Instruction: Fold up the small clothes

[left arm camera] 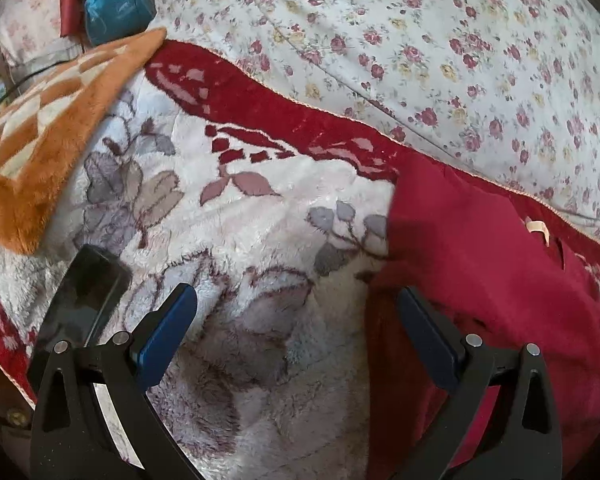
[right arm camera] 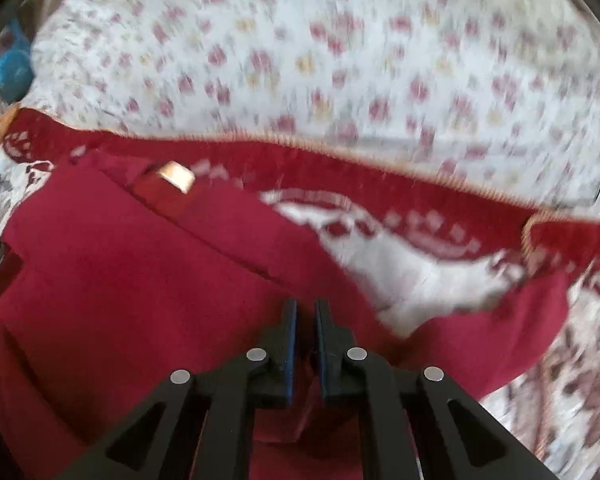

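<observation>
A small dark red garment [left arm camera: 480, 264] lies on a fleece blanket [left arm camera: 236, 240] of white with grey and red flowers. In the right wrist view the red garment [right arm camera: 120, 280] fills the lower left, with a tan label [right arm camera: 176, 176] near its top edge. My right gripper [right arm camera: 305, 312] is shut on a fold of the red cloth, which shows between its blue pads. My left gripper [left arm camera: 296, 304] stands open over the bare blanket. Its right finger [left arm camera: 424, 324] is at the garment's left edge, with nothing between the pads. The right wrist view is blurred.
A floral white quilt [left arm camera: 400, 40] lies beyond the blanket's red border [left arm camera: 268, 108]. An orange and cream checked fleece [left arm camera: 48, 128] lies at the left, a dark phone-like slab [left arm camera: 84, 292] below it, and a blue bag [left arm camera: 116, 4] at the far top left.
</observation>
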Demonstrator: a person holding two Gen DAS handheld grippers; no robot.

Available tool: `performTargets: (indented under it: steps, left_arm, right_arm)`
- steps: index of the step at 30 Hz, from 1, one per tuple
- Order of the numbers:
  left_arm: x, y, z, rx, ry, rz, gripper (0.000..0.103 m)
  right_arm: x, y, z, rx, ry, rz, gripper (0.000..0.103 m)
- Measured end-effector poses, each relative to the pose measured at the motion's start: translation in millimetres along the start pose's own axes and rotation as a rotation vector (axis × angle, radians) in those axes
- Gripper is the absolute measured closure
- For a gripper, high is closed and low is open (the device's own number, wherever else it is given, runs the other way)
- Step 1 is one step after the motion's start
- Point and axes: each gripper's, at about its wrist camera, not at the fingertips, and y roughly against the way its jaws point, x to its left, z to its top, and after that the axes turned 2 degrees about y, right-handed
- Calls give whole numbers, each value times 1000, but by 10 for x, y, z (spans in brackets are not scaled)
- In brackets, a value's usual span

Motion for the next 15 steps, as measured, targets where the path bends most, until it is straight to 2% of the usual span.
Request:
performTargets:
  steps: [2,4,5,7,10,12,15]
  left_arm:
    - [0,-36,16,11,12,-5,2]
    - [8,-67,36,20,30,-16,2]
    - [9,-80,39,23,31,-17,2]
    - [-6,-119,30,37,18,-10,2]
    - [-45,-209,-11,83,-14,7,2]
    - [-59,-228,-22,90,-27,10,2]
    - [-45,-245,-13,95,-29,2,2]
  right_arm:
    - [56,39,81,-23,-29,-5,86]
    - [238,170,248,-95,-42,60,75]
    - [325,192,307,-115,-39,96,73]
    - [727,249,572,-157,13,256,73]
    - [1292,160,909,-161,93,440,73]
    - [1725,-29,1179,-127,166,520,73]
    - [2281,-336,1433,-58,296,560,73]
